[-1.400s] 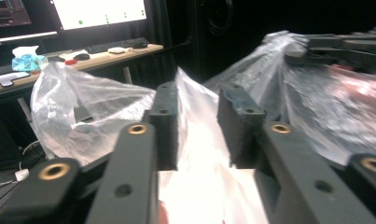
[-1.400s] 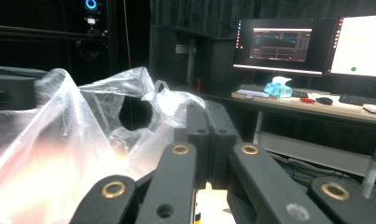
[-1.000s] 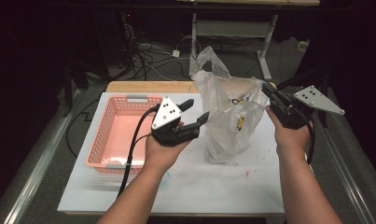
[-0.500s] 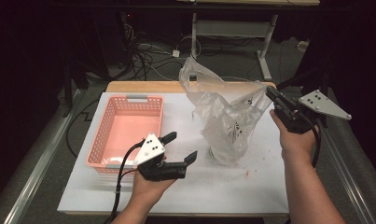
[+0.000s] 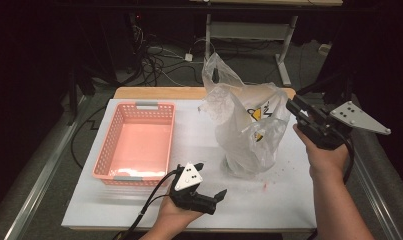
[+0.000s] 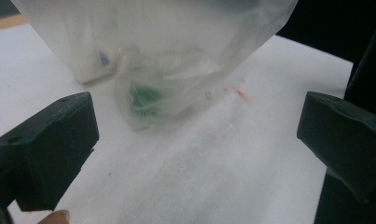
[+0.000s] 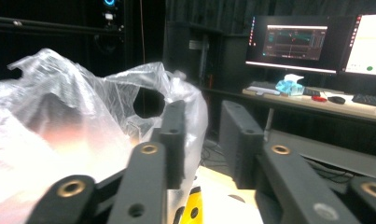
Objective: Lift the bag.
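A clear plastic bag (image 5: 249, 132) with yellow print stands on the white table (image 5: 284, 210), its top crumpled upward. My left gripper (image 5: 211, 179) is low near the table's front edge, short of the bag's base. Its jaws have just been opening and stand wide apart with nothing between them. In the left gripper view the left gripper (image 6: 195, 144) faces the bag's bottom (image 6: 153, 46), where something green (image 6: 143, 98) lies inside. My right gripper (image 5: 294, 106) is at the bag's upper right edge. Its jaws have just been opening; in the right gripper view the right gripper (image 7: 203, 112) shows a gap, with bag film (image 7: 83, 121) reaching into it beside one jaw.
A pink plastic basket (image 5: 105, 145) sits on the table's left half. Small red marks (image 5: 264, 186) dot the table near the bag. Cables and metal table legs lie on the dark floor beyond the far edge. Monitors on a desk (image 7: 293, 46) appear behind in the right gripper view.
My left gripper has let go of the bag's left side, dropped toward the table's front edge and opened wide. The bag's top has sagged. The right jaws have parted.
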The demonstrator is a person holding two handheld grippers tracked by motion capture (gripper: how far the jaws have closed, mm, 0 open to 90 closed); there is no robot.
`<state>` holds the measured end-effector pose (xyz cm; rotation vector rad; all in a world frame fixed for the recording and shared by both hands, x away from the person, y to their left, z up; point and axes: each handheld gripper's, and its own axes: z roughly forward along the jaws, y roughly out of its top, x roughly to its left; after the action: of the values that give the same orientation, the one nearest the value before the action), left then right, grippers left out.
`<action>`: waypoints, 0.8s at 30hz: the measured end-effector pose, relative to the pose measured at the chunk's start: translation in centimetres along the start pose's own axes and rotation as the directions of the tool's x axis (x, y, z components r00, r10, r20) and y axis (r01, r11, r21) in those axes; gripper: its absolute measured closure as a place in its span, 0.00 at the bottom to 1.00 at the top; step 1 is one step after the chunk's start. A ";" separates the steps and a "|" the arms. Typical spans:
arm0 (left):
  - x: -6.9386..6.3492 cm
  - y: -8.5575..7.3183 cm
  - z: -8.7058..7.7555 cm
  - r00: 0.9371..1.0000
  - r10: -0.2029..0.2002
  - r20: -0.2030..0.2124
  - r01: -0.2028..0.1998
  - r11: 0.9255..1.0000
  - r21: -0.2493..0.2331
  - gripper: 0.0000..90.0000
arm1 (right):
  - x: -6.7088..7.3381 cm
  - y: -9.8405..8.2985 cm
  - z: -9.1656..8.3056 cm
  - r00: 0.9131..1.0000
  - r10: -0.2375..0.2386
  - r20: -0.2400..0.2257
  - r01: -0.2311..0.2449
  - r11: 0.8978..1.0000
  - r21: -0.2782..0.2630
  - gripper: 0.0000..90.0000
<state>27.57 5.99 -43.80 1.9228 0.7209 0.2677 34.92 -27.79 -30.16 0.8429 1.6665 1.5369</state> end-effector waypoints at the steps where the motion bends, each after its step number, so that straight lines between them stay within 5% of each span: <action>1: 0.1 -0.3 0.2 1.000 0.001 -0.007 -0.001 1.000 -0.001 0.00 | -0.1 0.2 -0.4 1.000 0.000 -0.001 0.000 1.000 -0.007 0.77; 10: 1.0 -2.2 1.0 0.999 -0.010 -0.042 0.010 1.000 0.021 0.00 | -0.7 -1.1 -3.2 1.000 -0.003 -0.011 0.003 1.000 0.030 0.63; 18: 1.2 -2.7 1.6 0.999 -0.008 -0.047 0.009 0.999 0.034 0.00 | 0.6 -7.5 -3.0 0.999 0.019 -0.050 -0.009 0.982 0.190 0.34; 24: 1.2 -3.0 1.8 0.999 -0.006 -0.045 0.007 0.999 0.035 0.00 | 1.8 -12.4 -3.3 0.997 0.062 -0.054 -0.044 0.954 0.298 0.16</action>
<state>28.28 6.22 -47.42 1.9524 0.7663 0.2970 31.16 -29.06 -42.49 1.0101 1.9677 1.3790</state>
